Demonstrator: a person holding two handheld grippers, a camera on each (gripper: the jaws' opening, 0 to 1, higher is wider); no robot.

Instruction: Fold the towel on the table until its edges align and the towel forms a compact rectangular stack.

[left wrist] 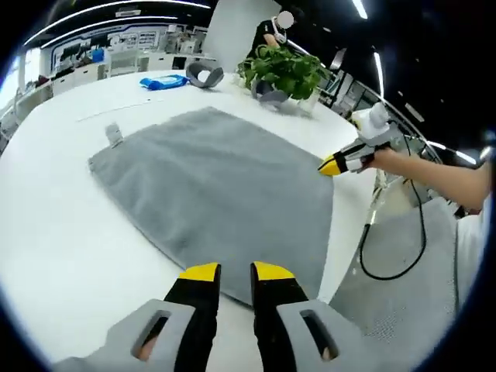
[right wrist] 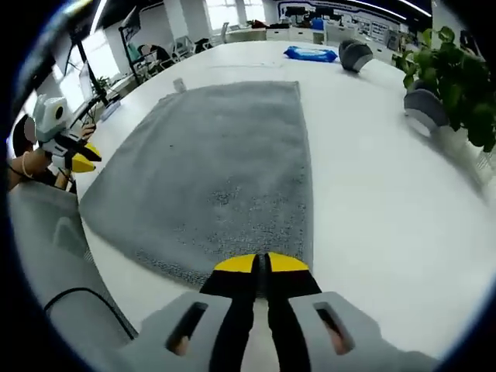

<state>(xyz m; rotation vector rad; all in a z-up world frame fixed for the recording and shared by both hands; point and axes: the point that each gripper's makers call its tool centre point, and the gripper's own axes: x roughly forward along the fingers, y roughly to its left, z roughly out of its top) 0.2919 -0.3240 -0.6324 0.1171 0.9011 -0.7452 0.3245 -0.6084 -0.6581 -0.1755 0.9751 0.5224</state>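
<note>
A grey towel (left wrist: 217, 178) (right wrist: 225, 155) lies spread flat on the white table (left wrist: 62, 232) (right wrist: 372, 194). In the left gripper view my left gripper (left wrist: 236, 271) hovers at the towel's near edge, its yellow-tipped jaws parted with nothing between them. It also shows in the right gripper view as the left gripper (right wrist: 77, 159), beside the towel's left corner. My right gripper (right wrist: 260, 263) is shut, jaws pressed together on the towel's near edge. Seen from the left gripper view, the right gripper (left wrist: 332, 165) touches the towel's right corner.
A potted plant (left wrist: 283, 71) (right wrist: 457, 70) stands at the table's far side, near a blue pack (left wrist: 163, 80) (right wrist: 310, 53) and a grey curved object (left wrist: 205, 75) (right wrist: 356, 54). A black cable (left wrist: 391, 248) hangs off the table's edge. A person's arm (left wrist: 434, 174) holds the right gripper.
</note>
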